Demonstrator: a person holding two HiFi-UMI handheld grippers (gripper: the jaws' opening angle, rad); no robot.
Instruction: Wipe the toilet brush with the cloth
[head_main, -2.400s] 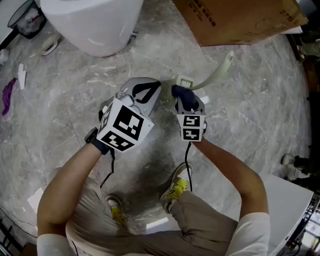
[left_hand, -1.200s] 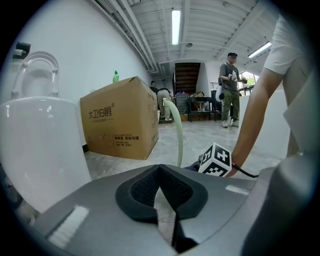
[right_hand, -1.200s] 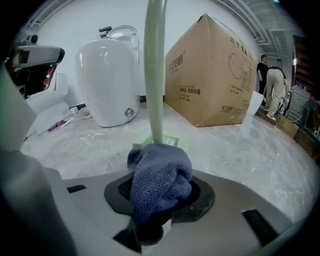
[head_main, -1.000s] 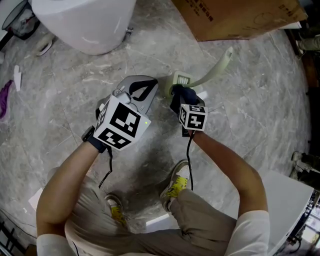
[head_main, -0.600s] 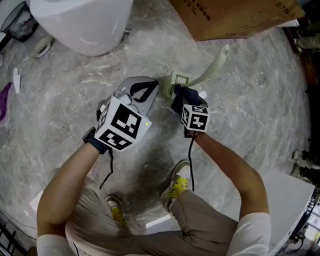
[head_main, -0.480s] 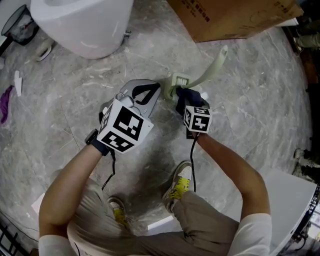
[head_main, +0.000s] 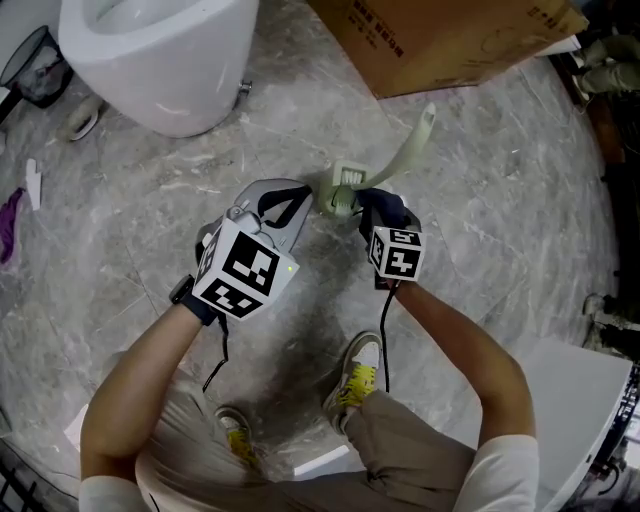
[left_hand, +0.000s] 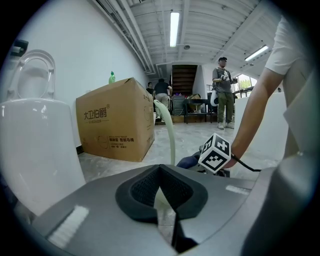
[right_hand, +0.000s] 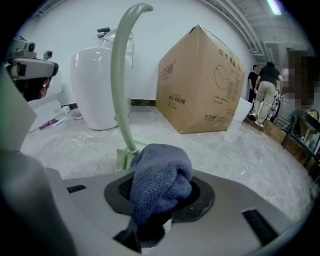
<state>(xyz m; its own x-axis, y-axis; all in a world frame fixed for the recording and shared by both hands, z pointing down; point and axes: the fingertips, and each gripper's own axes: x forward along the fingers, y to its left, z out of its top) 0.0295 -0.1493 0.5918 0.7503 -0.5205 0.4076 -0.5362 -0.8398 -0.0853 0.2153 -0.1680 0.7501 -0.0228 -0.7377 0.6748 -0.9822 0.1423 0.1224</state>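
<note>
Seen from above, the left claw (head_main: 306, 194) and right claw (head_main: 372, 207) meet at the toilet brush (head_main: 397, 158), right of the toilet (head_main: 160, 60). The left gripper view shows its jaws pinched on the brush's pale head. In the right gripper view, the jaws clamp a blue cloth (right_hand: 160, 182) that touches the brush's base.

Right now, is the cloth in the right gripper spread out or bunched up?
Bunched up: the blue cloth bulges as a rounded wad from the right gripper, whose jaws are shut on it.
</note>
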